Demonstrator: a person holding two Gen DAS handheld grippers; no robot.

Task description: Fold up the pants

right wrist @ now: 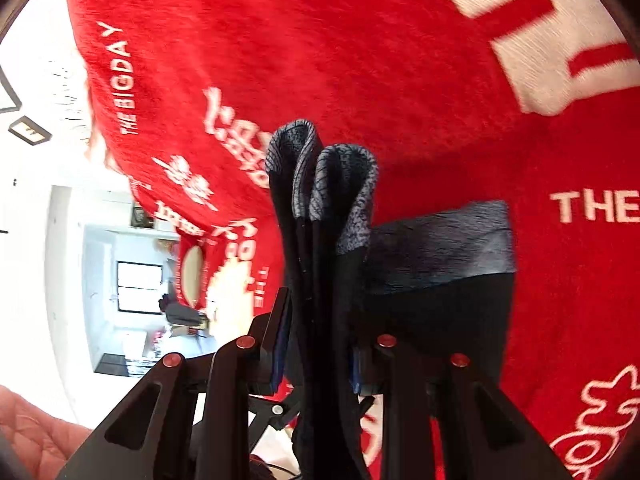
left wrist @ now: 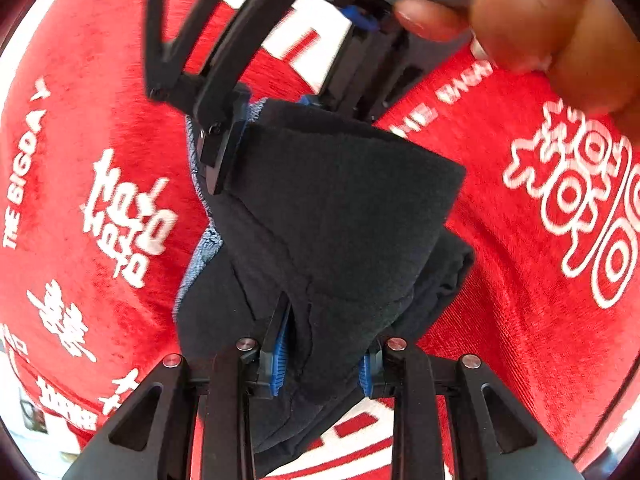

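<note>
The pants (left wrist: 332, 216) hang bunched between the two grippers, above the printed cloth (left wrist: 100, 128) that spreads beneath and around them on every side. The left gripper (left wrist: 322, 360) clamps one bundle of folds; across from it the right gripper (left wrist: 224, 136) pinches the far end. In the right wrist view the waistband (right wrist: 440, 240) drapes to the right of that gripper's (right wrist: 318, 356) fingers.

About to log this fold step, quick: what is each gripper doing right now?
Left gripper: shut on the dark pants, held above the red blanket.
Right gripper: shut on bunched layers of the same pants.
</note>
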